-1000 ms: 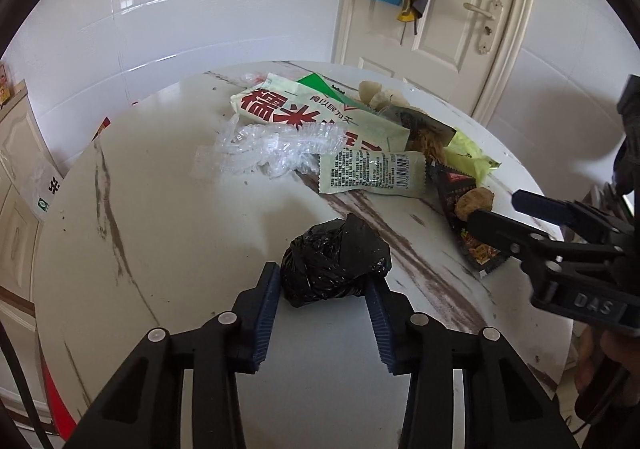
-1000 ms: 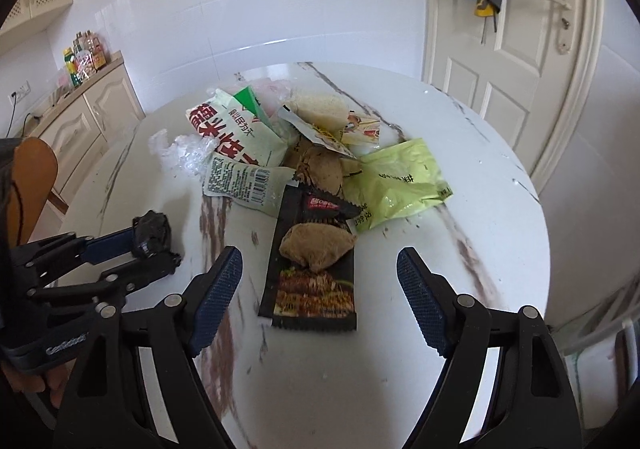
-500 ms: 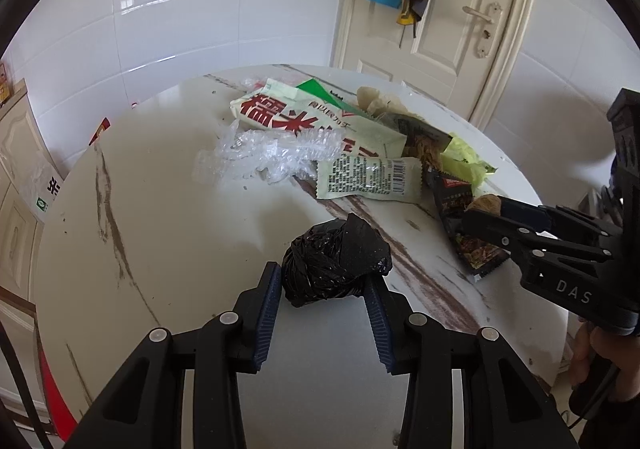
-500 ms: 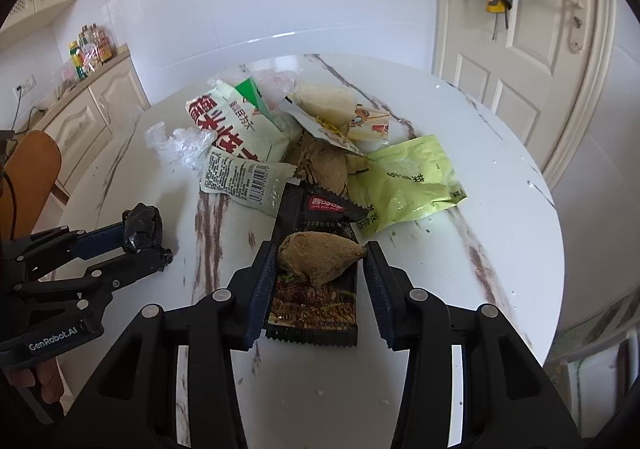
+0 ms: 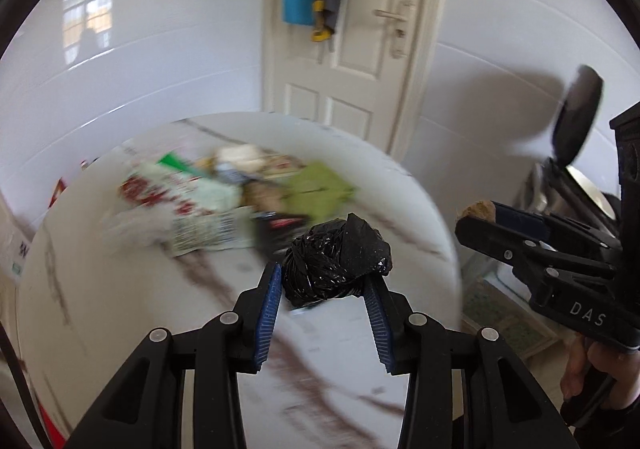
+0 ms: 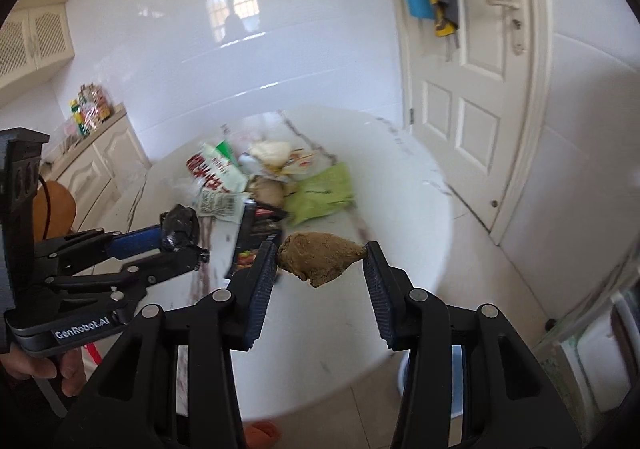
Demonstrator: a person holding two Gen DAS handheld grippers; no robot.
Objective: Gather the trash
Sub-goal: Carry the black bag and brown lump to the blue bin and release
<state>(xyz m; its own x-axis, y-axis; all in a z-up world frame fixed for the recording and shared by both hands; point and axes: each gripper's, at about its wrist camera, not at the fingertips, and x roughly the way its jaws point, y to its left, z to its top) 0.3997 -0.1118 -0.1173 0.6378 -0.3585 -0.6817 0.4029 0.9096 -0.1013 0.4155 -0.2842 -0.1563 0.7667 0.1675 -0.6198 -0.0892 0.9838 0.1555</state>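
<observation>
Two pieces lifted, most of the trash still waiting on the table

I am holding the black bag bundle (image 5: 336, 261) between the pads of my left gripper (image 5: 322, 291), and I am holding the brown lump (image 6: 320, 257) in my right gripper (image 6: 320, 273), whose jaws have just been closing until they clamped on it. Both pieces are hanging above the near part of the round table (image 6: 404, 185), clear of its top. Left on the table, I am seeing the red and white packet (image 6: 216, 171), the barcode wrapper (image 6: 218, 204), the dark snack pack (image 6: 256, 233), the green bag (image 6: 320, 195) and some pale scraps behind them; no bin is showing. The brown lump is lying crosswise between my pads, its long axis running from pad to pad, narrow tip toward the right pad. The bundle is roundish, with no clear axis.
</observation>
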